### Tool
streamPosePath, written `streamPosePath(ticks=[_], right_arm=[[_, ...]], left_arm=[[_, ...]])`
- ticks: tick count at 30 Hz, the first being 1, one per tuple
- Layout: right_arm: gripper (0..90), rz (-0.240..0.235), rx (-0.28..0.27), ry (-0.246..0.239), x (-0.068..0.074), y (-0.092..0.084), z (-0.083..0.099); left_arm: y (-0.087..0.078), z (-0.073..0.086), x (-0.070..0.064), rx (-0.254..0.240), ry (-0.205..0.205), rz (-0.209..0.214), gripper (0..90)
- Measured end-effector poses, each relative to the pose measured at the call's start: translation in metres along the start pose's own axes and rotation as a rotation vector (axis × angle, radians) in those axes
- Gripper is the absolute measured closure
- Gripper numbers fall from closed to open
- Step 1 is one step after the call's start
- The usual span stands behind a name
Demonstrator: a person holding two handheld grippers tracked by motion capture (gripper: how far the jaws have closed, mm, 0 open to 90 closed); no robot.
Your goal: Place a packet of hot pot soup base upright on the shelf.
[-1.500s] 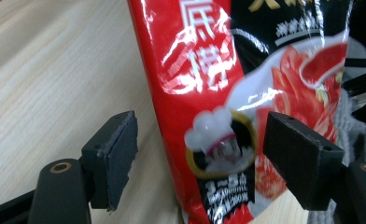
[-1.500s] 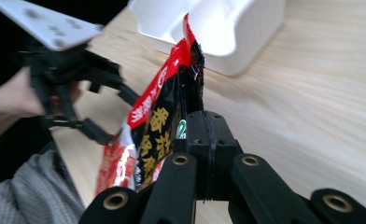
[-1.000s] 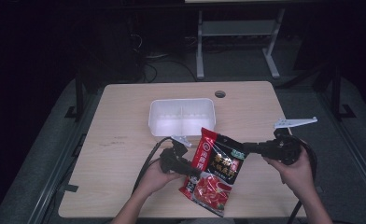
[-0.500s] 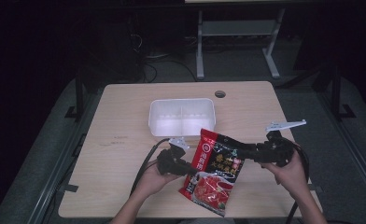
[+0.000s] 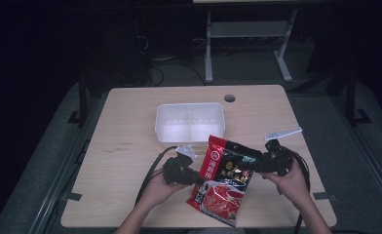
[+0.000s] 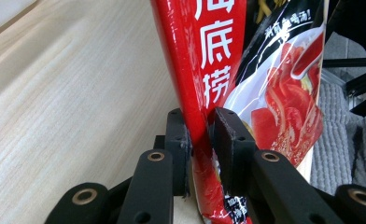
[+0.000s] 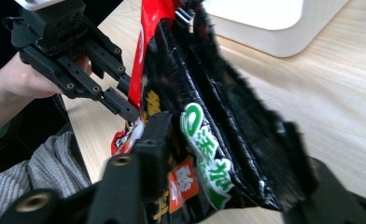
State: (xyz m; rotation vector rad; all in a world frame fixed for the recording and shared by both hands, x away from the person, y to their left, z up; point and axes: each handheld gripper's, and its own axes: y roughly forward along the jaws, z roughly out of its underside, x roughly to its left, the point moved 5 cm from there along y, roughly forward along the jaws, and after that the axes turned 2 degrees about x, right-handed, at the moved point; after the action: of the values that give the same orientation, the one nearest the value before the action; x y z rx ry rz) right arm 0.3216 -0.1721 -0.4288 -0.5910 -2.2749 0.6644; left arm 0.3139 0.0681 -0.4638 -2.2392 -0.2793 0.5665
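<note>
— Where's the thing you're holding, and what has hold of it?

— It's a glossy red-and-black plastic food pouch with a printed picture of a red dish (image 5: 224, 181), lifted off the pale wooden table (image 5: 125, 146) near my front edge, just in front of the white rectangular plastic tub (image 5: 190, 122). My left gripper (image 5: 195, 176) is clamped on its red side edge; in the left gripper view the two black jaws pinch the film right at the seam. My right gripper (image 5: 250, 163) is closed on the black upper corner on the other side, with the film bunched between its jaws in the right gripper view.

— How do you reckon it will handle?

— Soft and floppy, I'd say. The film creases and folds where I pinch it, and the lower part hangs down toward the table. It looks filled, so I judge it has some weight, probably a paste or sauce that shifts about inside. The shiny surface looks slippery, so a shallow bite could slide off.

— So where's the best place to grip?

— On the flat sealed edges, where the film is doubled and stiffer, not on the bulging middle. Squeezing the belly would only push the filling around, and might stress a seam. With a hold on each side I'd keep the pull gentle, since I can't tell how strong the seal is.
</note>
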Motion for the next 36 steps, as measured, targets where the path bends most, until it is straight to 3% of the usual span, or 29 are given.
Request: streamPosePath(ticks=[1,5,14,25,29,36], right_arm=[[64.3,-0.004,-0.003,0.009,0.001,-0.001,-0.001],[70.7,-0.029,-0.01,0.026,0.001,-0.003,-0.003],[71.4,-0.013,-0.02,0.035,0.006,-0.007,-0.005],[71.4,-0.001,-0.044,0.021,0.017,-0.018,-0.011],[71.2,0.017,-0.061,-0.002,0.025,-0.027,-0.014],[70.8,0.053,-0.077,-0.013,0.029,-0.038,-0.021]], left_arm=[[-0.001,0.001,0.0,-0.002,-0.001,0.0,75.3],[-0.003,0.003,0.0,-0.01,0.002,0.0,72.8],[-0.017,0.017,-0.003,-0.014,0.019,-0.048,62.3],[-0.032,0.041,-0.002,-0.01,0.022,-0.103,60.9],[-0.041,0.055,-0.001,-0.024,0.021,-0.136,60.0],[-0.047,0.072,0.002,-0.008,0.0,-0.182,55.8]])
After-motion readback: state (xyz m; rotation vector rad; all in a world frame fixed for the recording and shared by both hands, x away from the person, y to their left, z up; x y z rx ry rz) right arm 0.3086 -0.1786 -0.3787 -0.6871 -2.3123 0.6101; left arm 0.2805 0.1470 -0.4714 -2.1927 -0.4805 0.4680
